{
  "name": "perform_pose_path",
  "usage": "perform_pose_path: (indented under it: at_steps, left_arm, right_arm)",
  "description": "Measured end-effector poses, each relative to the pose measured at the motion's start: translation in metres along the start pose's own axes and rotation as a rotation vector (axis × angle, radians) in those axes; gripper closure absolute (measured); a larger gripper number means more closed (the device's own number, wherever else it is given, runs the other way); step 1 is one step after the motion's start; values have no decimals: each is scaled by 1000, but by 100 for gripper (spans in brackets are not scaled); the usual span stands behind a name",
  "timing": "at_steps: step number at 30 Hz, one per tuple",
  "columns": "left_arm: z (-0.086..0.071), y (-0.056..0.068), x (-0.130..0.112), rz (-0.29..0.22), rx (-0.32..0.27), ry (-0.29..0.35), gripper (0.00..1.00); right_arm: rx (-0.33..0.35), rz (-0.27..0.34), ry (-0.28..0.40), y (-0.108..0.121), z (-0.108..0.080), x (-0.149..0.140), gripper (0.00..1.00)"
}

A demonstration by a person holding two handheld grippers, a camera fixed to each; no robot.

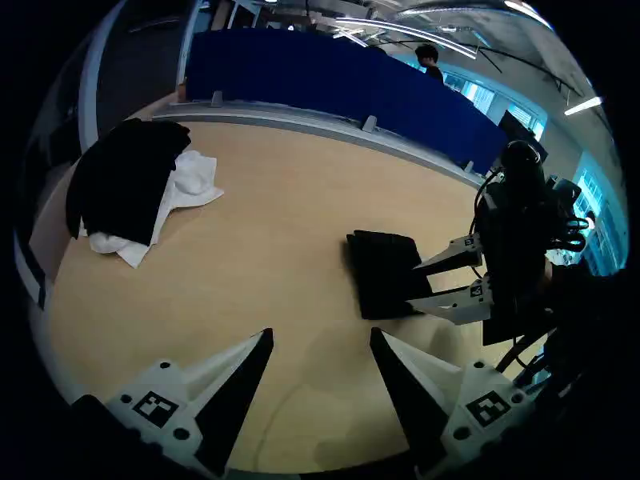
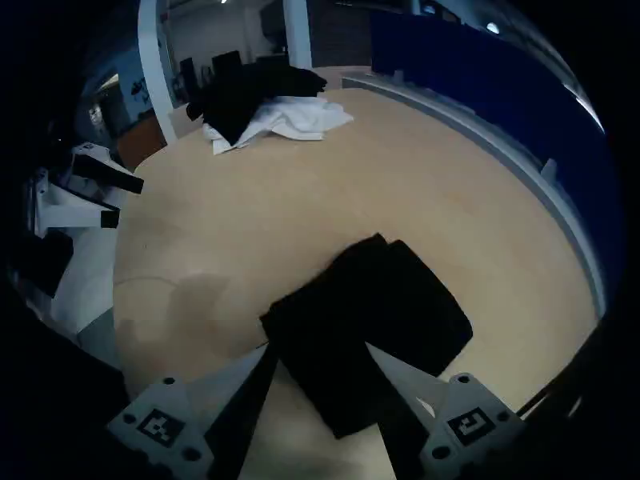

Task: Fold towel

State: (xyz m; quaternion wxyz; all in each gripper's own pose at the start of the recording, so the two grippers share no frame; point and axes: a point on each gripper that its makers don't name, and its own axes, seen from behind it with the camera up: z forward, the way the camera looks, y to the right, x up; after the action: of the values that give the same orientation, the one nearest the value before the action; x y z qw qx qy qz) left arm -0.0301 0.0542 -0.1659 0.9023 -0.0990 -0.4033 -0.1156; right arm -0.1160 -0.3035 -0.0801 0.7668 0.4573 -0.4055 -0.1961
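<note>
1. The folded black cloth towel is lying flat on the pale wooden table.
2. The right gripper is hovering over the towel's edge, fingers apart.
3. The left gripper is hanging over bare tabletop, fingers spread wide.
4. A heap of black and white cloths is sitting well apart from the towel.

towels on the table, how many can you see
3: a folded black towel lying alone, and farther off a black towel heaped on a white towel. More may be hidden under those two.
</note>
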Motion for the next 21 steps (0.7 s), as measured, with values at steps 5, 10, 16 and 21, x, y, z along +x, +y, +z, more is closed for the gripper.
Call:
perform_pose_path:
  at_steps: [5,10,16,21]
  left_arm:
    - [1,2,2,5,-3,-2,10]
    - [4,4,2,12,-7,-5,10]
    - [6,7,2,18,-9,-9,10]
    - [10,9,2,20,-12,-12,10]
  right_arm:
    - [-35,32,-8,11,-17,-20,27]
    - [-68,69,-20,21,-32,-42,27]
    - [-84,108,-31,25,-36,-60,27]
    - [-85,124,-45,22,-32,-71,27]
